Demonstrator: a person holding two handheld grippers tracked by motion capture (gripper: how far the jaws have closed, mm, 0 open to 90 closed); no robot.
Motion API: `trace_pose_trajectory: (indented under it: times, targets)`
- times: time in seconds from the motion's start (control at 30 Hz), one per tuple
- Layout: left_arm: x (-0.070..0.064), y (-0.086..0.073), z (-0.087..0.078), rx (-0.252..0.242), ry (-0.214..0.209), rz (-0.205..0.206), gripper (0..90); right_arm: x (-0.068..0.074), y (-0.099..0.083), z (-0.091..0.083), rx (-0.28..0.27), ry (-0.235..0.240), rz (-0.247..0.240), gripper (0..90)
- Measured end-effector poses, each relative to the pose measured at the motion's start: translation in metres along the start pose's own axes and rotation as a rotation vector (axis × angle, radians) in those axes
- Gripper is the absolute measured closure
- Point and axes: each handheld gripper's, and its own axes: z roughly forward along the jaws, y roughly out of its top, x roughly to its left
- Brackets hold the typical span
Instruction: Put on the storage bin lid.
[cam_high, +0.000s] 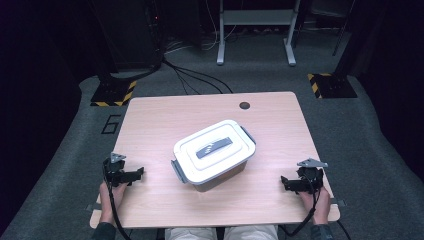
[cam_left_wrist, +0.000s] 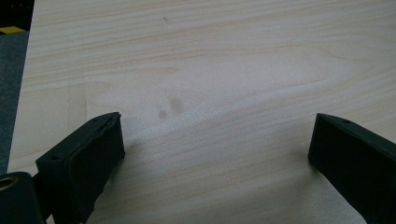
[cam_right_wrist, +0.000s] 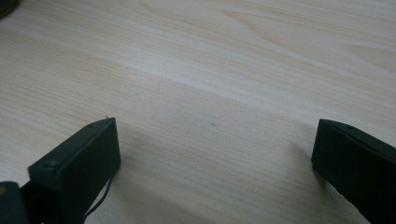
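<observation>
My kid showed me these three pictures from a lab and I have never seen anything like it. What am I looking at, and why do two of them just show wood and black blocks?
There is no robot here. A person sits at a wooden table and holds a hand tool with two black jaws in each hand: the left gripper and the right gripper.

The high view comes from a camera above the person, looking down on the table. The other two come from small cameras riding on each tool, so the black blocks are that tool's own jaws: left gripper, right gripper.

In the middle of the table stands a plastic box with a white lid on and grey clips at its ends. Both tools are open and hold nothing; they rest near the table's front corners, apart from the box.
</observation>
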Motion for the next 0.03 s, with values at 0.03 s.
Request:
trace_pose_trajectory:
  times: [0.03]
  targets:
    - [-0.0001, 0.0002, 0.0000, 0.002, 0.001, 0.000, 3.1, 0.0003, 0.0002, 0.0004, -0.003, -0.005, 0.004, 0.1]
